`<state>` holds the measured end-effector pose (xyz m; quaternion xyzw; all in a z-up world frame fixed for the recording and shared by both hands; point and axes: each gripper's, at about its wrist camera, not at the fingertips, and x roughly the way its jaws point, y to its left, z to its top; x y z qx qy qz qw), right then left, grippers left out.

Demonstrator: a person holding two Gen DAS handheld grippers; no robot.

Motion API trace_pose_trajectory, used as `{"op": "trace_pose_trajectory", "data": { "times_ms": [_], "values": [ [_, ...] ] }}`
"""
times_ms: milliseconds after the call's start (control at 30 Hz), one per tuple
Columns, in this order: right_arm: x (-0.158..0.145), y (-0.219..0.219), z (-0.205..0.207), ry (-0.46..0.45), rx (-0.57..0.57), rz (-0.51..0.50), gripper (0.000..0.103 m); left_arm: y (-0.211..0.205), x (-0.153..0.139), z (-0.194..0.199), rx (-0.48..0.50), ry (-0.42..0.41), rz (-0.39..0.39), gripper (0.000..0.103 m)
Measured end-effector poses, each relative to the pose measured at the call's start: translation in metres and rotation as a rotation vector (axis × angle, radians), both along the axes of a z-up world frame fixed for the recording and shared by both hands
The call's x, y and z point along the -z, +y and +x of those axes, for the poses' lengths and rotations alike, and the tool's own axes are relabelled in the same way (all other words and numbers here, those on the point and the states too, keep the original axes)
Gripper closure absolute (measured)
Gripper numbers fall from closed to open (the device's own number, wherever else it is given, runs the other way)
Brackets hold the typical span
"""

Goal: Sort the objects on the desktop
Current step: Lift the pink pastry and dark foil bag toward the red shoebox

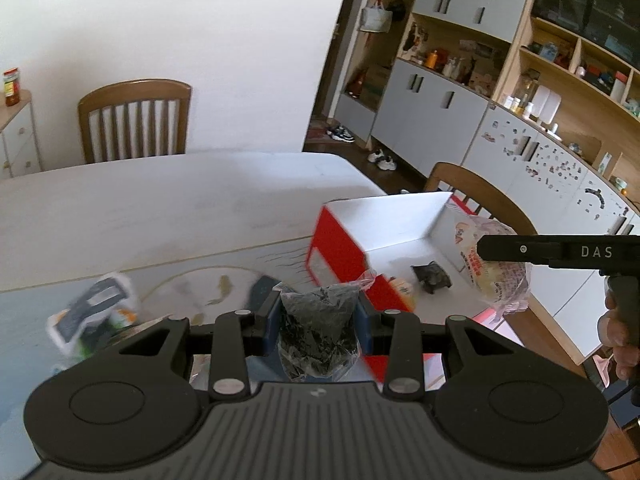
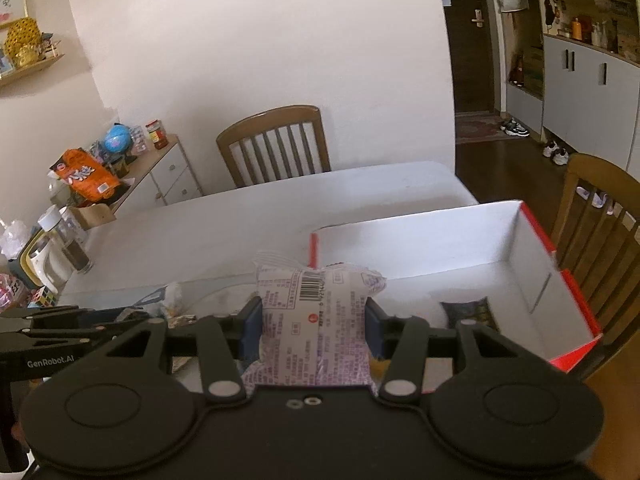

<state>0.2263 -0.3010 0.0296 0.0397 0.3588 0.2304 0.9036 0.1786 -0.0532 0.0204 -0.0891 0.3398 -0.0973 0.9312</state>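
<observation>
My left gripper (image 1: 318,314) is shut on a clear bag of dark dried stuff (image 1: 318,332), held just left of the red and white box (image 1: 340,248). In the right wrist view my right gripper (image 2: 312,322) is shut on a white printed snack packet (image 2: 314,320) with a barcode, at the near left corner of the same box (image 2: 520,240). From the left wrist view that packet (image 1: 496,268) hangs over the box's right side under the right gripper's black body (image 1: 560,250). A dark packet (image 1: 432,278) lies on the box floor.
A white and green pouch (image 1: 96,312) and a dark flat item (image 1: 262,290) lie on the patterned mat at the left. Wooden chairs (image 2: 276,144) stand behind the table and beside the box. Bottles and a kettle (image 2: 60,252) crowd the table's left end.
</observation>
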Motion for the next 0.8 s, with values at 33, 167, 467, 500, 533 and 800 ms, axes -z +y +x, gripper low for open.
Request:
{"op": "trace_pose_trajectory", "data": {
  "times_ms": [33,167,467,500,533,800],
  "values": [
    [0.000,-0.006,0.002,-0.001,0.005,0.001,0.053,-0.006,0.000,0.003,0.005,-0.001,0.001,0.067],
    [0.000,-0.027,0.012,-0.003,0.026,0.002,0.053,-0.029,0.000,0.017,0.026,-0.004,0.004,0.067],
    [0.005,-0.061,0.034,-0.002,0.041,0.005,0.053,-0.076,-0.005,0.050,0.077,-0.013,0.027,0.067],
    [0.006,-0.065,0.036,-0.001,0.042,0.005,0.053,-0.081,-0.005,0.053,0.083,-0.014,0.031,0.067],
    [0.006,-0.069,0.038,-0.001,0.044,0.006,0.053,-0.085,-0.005,0.056,0.088,-0.014,0.034,0.067],
    [0.011,-0.090,0.055,-0.006,0.063,0.003,0.053,-0.117,-0.001,0.088,0.127,-0.003,0.068,0.067]
  ]
}}
